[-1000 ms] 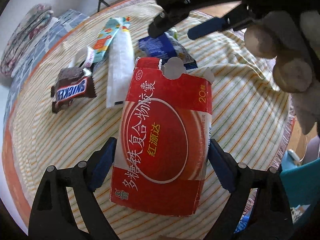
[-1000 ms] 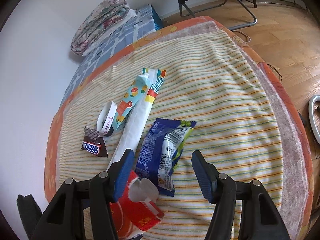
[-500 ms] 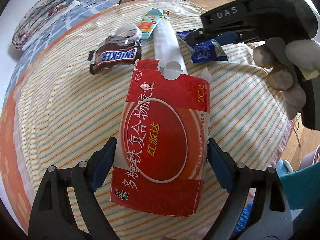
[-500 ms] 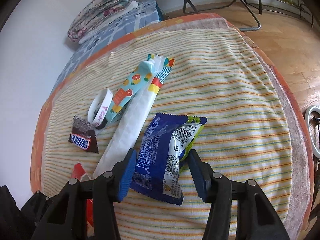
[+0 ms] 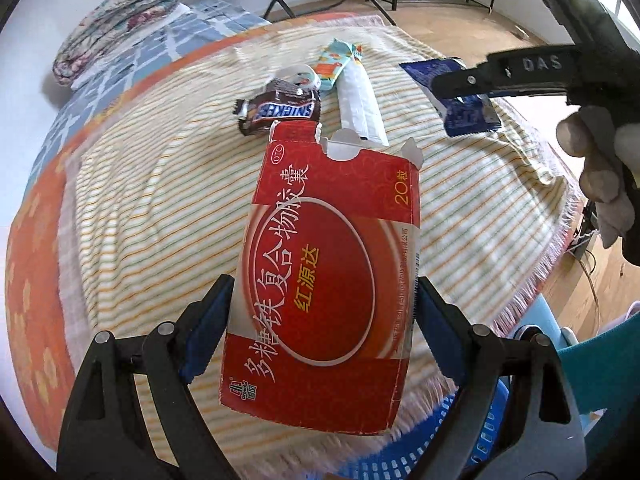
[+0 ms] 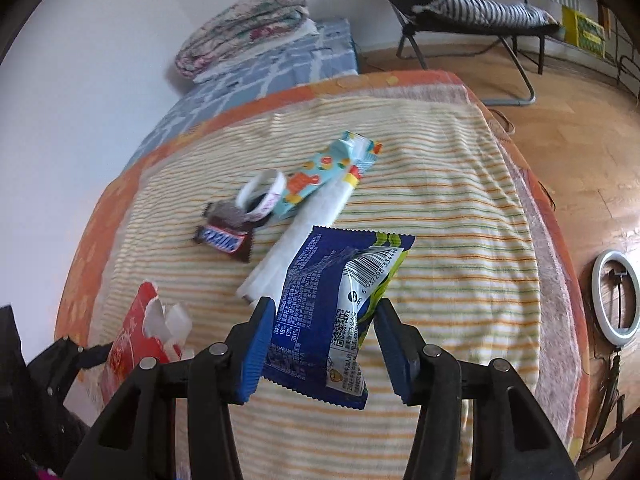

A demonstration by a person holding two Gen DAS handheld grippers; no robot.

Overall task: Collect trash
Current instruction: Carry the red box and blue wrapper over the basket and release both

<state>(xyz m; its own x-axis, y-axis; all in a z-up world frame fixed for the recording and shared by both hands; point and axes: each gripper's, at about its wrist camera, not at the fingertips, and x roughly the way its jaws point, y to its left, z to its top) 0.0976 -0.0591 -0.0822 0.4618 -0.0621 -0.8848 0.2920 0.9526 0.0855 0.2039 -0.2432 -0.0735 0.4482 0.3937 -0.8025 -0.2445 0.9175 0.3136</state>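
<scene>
Between the blue pads of the left gripper [image 5: 322, 316] sits a red carton [image 5: 328, 264], torn open at its far end, both pads pressed flat on its side walls, so the tongs pinch it; carton lifted clear of the striped blanket [image 5: 160, 208], long side pointing away from the camera. Right gripper [image 6: 320, 344] has a blue snack wrapper [image 6: 332, 312] between its pads, barcode side up; its jaws have just been closing, pads now touching both edges of the wrapper, which hangs above the blanket, so it is pinched too. In the left view the same wrapper shows at top right under the black right tong, with a gloved hand [image 5: 596, 172] just behind.

Left on the blanket: a brown candy bar wrapper [image 6: 224, 238], a white ring of tape [image 6: 262, 194] touching it on the far side, a teal patterned wrapper [image 6: 320, 176] beside the ring, and a long white wrapper [image 6: 300, 240] lying partly under the teal one, its near end just behind the blue wrapper. Red carton shows at lower left of the right view.

Beyond the striped blanket: orange cover edge [image 6: 104, 208], blue patterned bedding [image 6: 256, 80], folded floral quilt [image 6: 244, 28] against the wall. Folding chair [image 6: 472, 20] on the wood floor [image 6: 580, 128], ring light [image 6: 616, 296] at right. Blue basket rim [image 5: 420, 464] at bottom edge of the left view, under the carton.
</scene>
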